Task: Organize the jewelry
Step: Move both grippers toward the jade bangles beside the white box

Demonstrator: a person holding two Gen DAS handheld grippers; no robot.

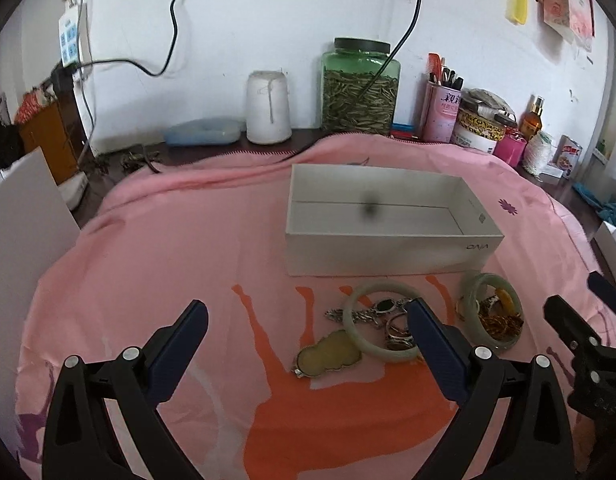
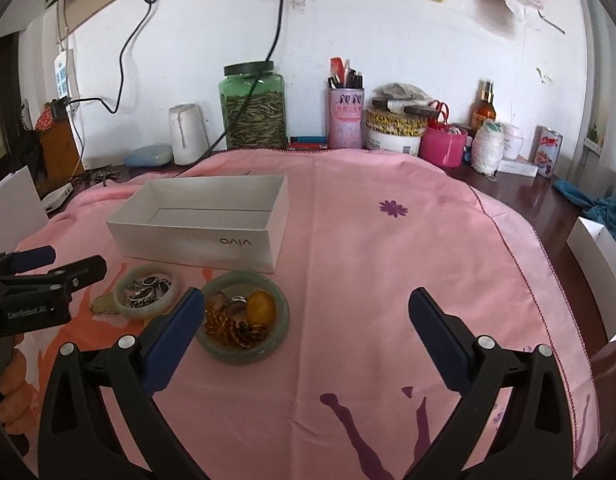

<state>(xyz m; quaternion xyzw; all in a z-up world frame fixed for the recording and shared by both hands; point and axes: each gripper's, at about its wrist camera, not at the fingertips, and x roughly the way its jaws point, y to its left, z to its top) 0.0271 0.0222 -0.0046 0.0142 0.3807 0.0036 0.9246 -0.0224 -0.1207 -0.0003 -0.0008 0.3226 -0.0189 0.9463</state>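
An empty white box stands on the pink cloth; it also shows in the right wrist view. In front of it lie two pale green jade bangles. The left bangle rings silver rings and a chain, with a yellow pendant beside it. The right bangle rings an amber stone and amber beads. My left gripper is open and empty just before the left bangle. My right gripper is open and empty, its left finger beside the right bangle.
A green glass jar, a white cup, a pink can, tins and bottles line the wall behind the cloth. A white board stands at the left. The table edge runs at the right.
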